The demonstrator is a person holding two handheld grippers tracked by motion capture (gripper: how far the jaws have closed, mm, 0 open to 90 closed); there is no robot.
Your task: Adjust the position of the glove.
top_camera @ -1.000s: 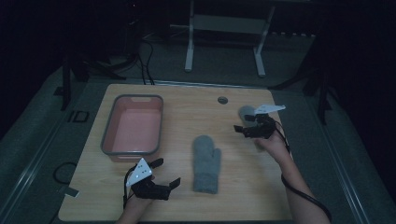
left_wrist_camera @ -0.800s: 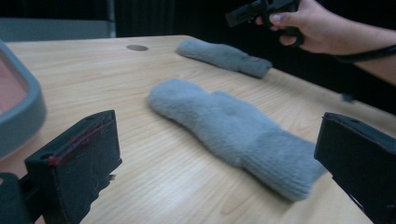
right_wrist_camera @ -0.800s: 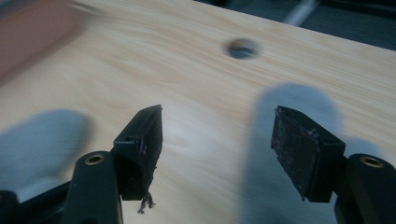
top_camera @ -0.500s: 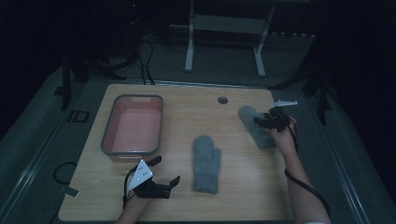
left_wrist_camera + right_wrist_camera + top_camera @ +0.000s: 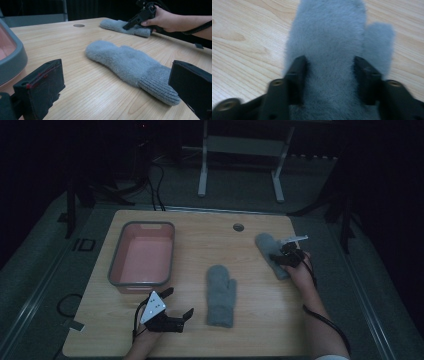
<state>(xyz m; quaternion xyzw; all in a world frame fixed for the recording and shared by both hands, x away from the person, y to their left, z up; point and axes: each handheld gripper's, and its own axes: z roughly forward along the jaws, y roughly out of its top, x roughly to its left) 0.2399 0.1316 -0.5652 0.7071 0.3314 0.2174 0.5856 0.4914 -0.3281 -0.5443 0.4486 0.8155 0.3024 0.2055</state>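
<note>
Progress: both mittens lie on the table (image 5: 250, 240) and the pink tub (image 5: 142, 257) holds nothing, so by my reading no mitten is stowed yet; you are on the first pickup.
Far mitten (image 5: 270, 254): at three o'clock on the table, flat on the wood.
Right gripper (image 5: 329, 72): your jaws have just been closing and straddle this mitten; the fingers (image 5: 298, 75) sink into the fur on both sides, not visibly clamped yet.
Near mitten (image 5: 221, 295): centre of the table, untouched.
Left gripper (image 5: 177, 307): at seven o'clock, jaws spread wide, holding nothing.
</note>
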